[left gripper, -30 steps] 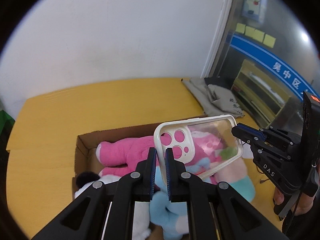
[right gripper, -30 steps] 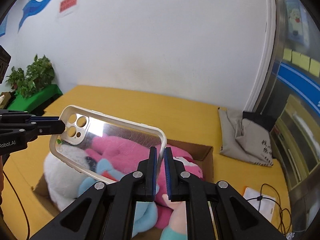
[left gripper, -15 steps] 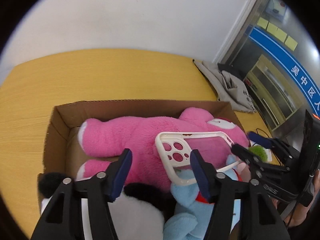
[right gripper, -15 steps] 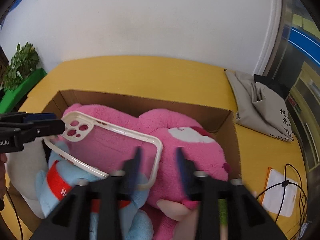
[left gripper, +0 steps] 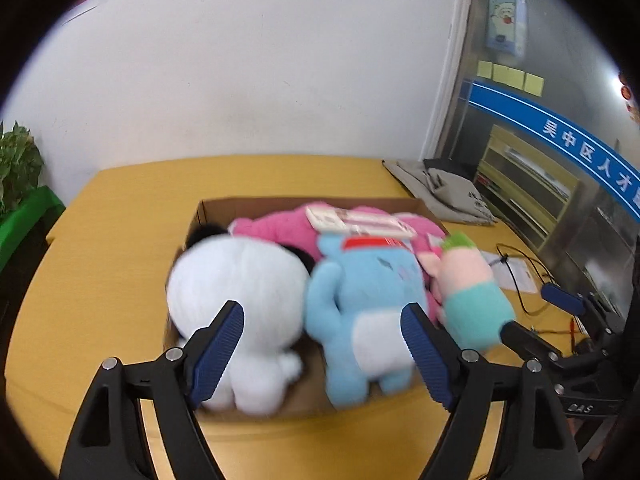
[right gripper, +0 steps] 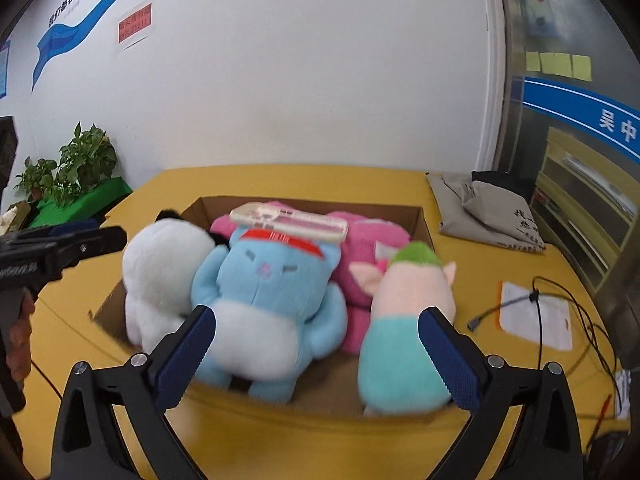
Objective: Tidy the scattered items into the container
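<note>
Both the left gripper (left gripper: 322, 350) and the right gripper (right gripper: 316, 354) are standing wide with nothing between the pads, their jaws having just been opening. The clear phone case (right gripper: 289, 222) is lying flat on the pink plush (right gripper: 366, 256) and blue plush (right gripper: 266, 292), inside the cardboard box (right gripper: 420, 220). Likely light, stiff and slick, it is best pinched at its rim.

A folded grey cloth bag (right gripper: 486, 210) lies on the yellow table (right gripper: 280, 178), at its far right corner against the white wall (right gripper: 300, 80). Nearer along the table's right side, a black cable (right gripper: 560, 308) crosses a white sheet of paper (right gripper: 534, 314). Left of the table, potted green plants (right gripper: 68, 170) stand against the same wall.
</note>
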`<act>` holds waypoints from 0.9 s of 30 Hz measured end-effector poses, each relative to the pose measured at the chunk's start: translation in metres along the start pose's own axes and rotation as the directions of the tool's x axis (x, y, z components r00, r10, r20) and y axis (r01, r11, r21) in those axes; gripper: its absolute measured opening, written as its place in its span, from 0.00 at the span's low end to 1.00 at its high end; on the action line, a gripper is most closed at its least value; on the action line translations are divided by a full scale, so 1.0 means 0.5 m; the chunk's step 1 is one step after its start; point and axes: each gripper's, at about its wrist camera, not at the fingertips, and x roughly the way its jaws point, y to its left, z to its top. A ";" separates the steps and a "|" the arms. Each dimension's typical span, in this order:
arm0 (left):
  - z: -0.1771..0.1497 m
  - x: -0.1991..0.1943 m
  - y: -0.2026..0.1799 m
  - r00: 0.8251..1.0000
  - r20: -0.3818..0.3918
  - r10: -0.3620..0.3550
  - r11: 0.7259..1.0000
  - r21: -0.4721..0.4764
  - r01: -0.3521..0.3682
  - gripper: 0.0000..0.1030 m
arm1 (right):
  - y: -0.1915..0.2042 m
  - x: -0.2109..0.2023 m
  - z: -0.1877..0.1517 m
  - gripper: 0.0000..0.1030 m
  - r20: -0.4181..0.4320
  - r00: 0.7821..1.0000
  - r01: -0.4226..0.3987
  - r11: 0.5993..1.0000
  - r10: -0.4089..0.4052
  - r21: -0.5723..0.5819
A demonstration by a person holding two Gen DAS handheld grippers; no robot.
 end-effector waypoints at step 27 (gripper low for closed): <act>-0.178 -0.158 -0.091 0.999 0.052 0.007 0.998 -0.068 -0.004 0.78 | 0.056 -0.177 -0.130 1.00 0.030 0.999 0.032 0.999 -0.032 -0.014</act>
